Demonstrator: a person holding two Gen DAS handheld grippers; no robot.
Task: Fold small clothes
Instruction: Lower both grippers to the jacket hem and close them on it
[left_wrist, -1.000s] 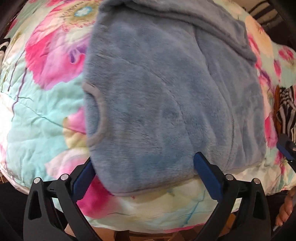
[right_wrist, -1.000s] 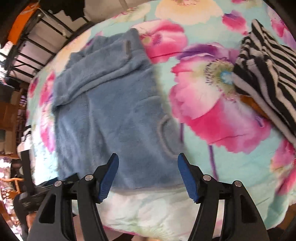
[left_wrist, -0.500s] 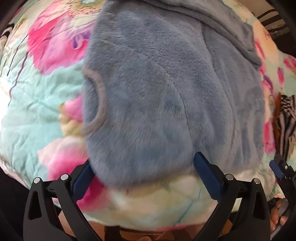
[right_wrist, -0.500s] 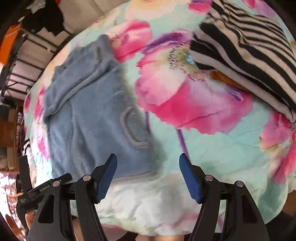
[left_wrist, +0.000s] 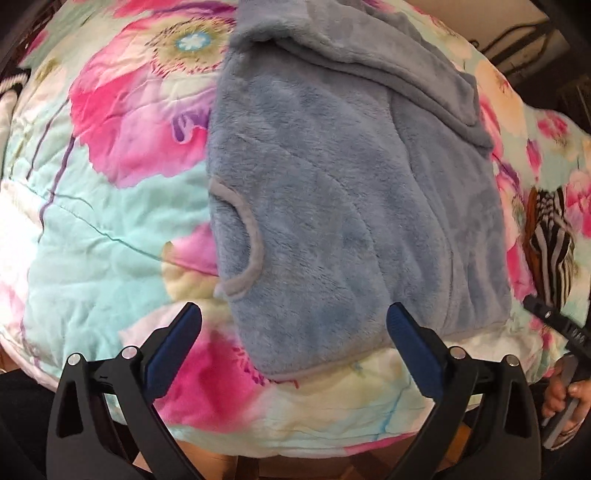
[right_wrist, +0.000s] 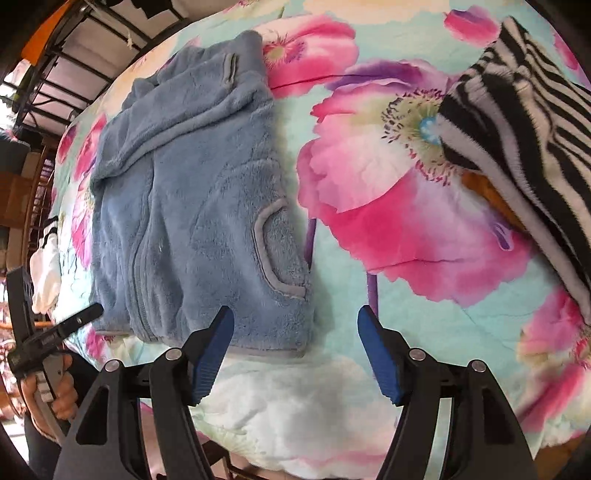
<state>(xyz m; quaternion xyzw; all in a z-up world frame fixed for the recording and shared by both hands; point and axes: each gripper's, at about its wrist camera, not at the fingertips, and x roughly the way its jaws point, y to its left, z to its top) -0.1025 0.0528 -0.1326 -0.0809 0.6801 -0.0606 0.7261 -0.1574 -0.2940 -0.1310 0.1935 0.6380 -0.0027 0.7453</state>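
- Fleece garment (left_wrist: 343, 206), blue, lies flat on the floral quilt (left_wrist: 96, 258), its hem nearest both grippers.
- Left gripper (left_wrist: 293, 334) gapes wide and empty; the hem corner has slid back between its jaws.
- Right gripper (right_wrist: 295, 350), likewise wide and empty, has swung back toward the garment's pocket corner, so a fold grasp looks close.
- Striped clothing (right_wrist: 524, 122) lies farther off.

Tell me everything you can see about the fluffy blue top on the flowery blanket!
The fluffy blue top looks like soft fleece, a small sleeveless garment with grey trim around its armhole and along its hem. A seam runs down its middle, and a hood or collar is bunched at the far end. It lies spread flat on the flowery quilt, apart from the striped clothes. Neither gripper touches it.
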